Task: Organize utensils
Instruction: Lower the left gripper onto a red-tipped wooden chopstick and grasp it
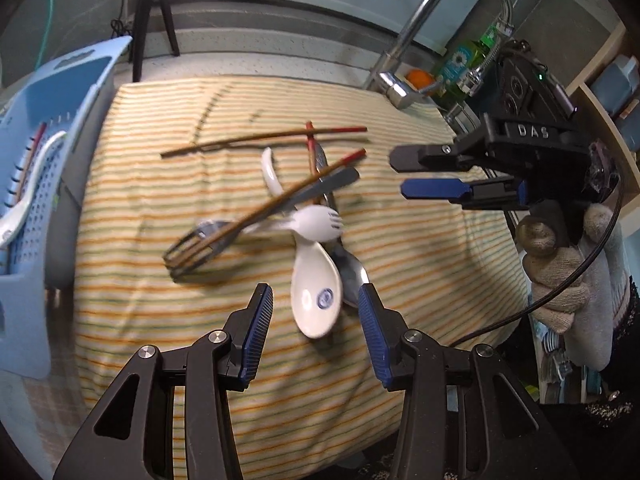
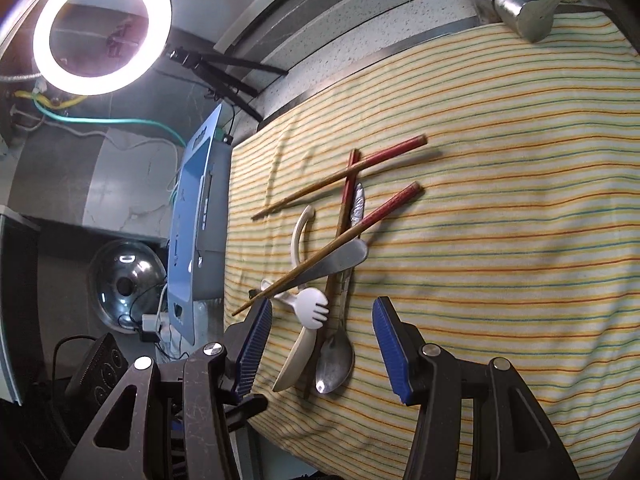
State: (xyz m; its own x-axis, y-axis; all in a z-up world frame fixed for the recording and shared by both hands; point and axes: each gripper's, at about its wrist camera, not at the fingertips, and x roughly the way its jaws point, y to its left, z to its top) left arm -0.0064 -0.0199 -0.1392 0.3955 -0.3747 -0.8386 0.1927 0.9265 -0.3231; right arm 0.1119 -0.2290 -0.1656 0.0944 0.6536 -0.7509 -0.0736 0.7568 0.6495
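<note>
A heap of utensils lies on a striped cloth (image 1: pixel 420 280). It holds a white ceramic spoon (image 1: pixel 316 300), a metal spoon (image 1: pixel 354 276), a white plastic spork (image 1: pixel 318 220), a metal fork (image 1: pixel 200 244) and red-tipped chopsticks (image 1: pixel 264 140). My left gripper (image 1: pixel 316 316) is open just above the cloth, its pads either side of the ceramic spoon's bowl without pressing it. My right gripper (image 1: pixel 400 174) hovers open and empty at the right, held by a gloved hand (image 1: pixel 560 280). In the right wrist view the right gripper (image 2: pixel 322 344) frames the metal spoon (image 2: pixel 334 364) and ceramic spoon (image 2: pixel 294 364) below it.
A blue perforated basket (image 1: pixel 48 152) stands left of the cloth and holds a white spoon (image 1: pixel 32 188) and a chopstick. A chrome faucet (image 1: pixel 436 16) rises at the back right beside soap bottles. A ring light (image 2: pixel 102 28) and tripod stand behind the counter.
</note>
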